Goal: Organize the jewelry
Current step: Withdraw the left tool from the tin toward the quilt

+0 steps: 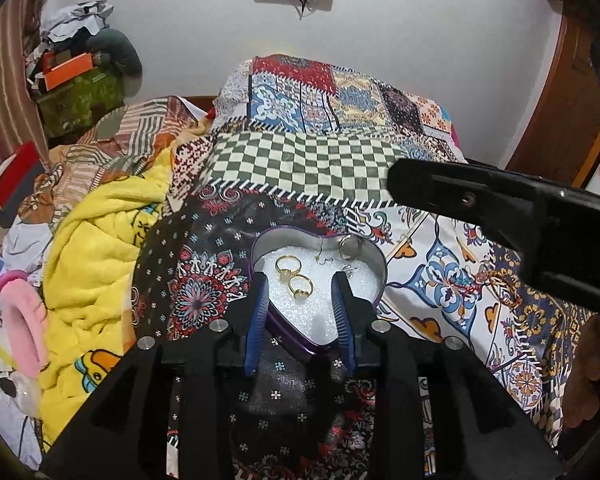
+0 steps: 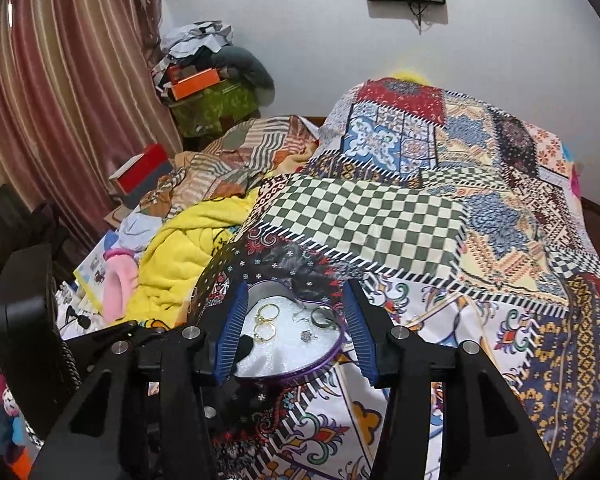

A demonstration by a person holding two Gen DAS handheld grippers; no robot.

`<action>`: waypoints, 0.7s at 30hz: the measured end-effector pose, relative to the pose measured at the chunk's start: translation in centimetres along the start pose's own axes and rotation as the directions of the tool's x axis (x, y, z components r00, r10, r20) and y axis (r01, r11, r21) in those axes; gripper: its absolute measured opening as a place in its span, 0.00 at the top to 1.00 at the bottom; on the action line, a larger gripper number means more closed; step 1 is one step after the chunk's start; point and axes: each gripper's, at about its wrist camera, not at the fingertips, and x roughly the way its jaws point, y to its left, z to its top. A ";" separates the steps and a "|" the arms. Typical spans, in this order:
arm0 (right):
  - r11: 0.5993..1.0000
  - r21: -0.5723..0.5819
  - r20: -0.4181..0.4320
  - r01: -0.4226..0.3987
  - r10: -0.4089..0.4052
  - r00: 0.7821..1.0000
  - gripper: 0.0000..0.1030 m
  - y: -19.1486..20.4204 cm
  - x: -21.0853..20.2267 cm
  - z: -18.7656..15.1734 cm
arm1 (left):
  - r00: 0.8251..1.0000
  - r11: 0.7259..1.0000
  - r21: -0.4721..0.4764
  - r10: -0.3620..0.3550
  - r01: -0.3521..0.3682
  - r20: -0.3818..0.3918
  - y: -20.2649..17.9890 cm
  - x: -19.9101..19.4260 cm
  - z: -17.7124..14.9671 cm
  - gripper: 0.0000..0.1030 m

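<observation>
A purple heart-shaped tin (image 1: 374, 270) (image 2: 332, 354) with white foam lining lies on the patterned bedspread. Inside are two gold rings (image 1: 294, 276) (image 2: 266, 320), a silver ring (image 1: 350, 247) (image 2: 324, 316) and a small silver piece (image 2: 309, 335). A gold bracelet (image 1: 504, 286) lies on the bedspread right of the tin. My left gripper (image 1: 302, 280) is open, its jaws on either side of the tin's lower part. My right gripper (image 2: 294, 292) is open above the tin; it also shows at the right of the left wrist view (image 1: 404, 184).
A yellow blanket (image 1: 100, 248) (image 2: 180, 248) and a pink fuzzy item (image 1: 20, 320) (image 2: 118, 284) lie left of the tin. Boxes and clutter (image 2: 204, 80) pile up by the curtain. A raised, quilt-covered mound (image 2: 440, 152) sits behind.
</observation>
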 end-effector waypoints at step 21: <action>0.974 0.158 0.089 0.161 -0.177 0.980 0.56 -7.0 -9.0 -2.8 | 0.994 0.995 0.091 -0.049 0.040 0.102 -6.5 -4.4 1.5 0.61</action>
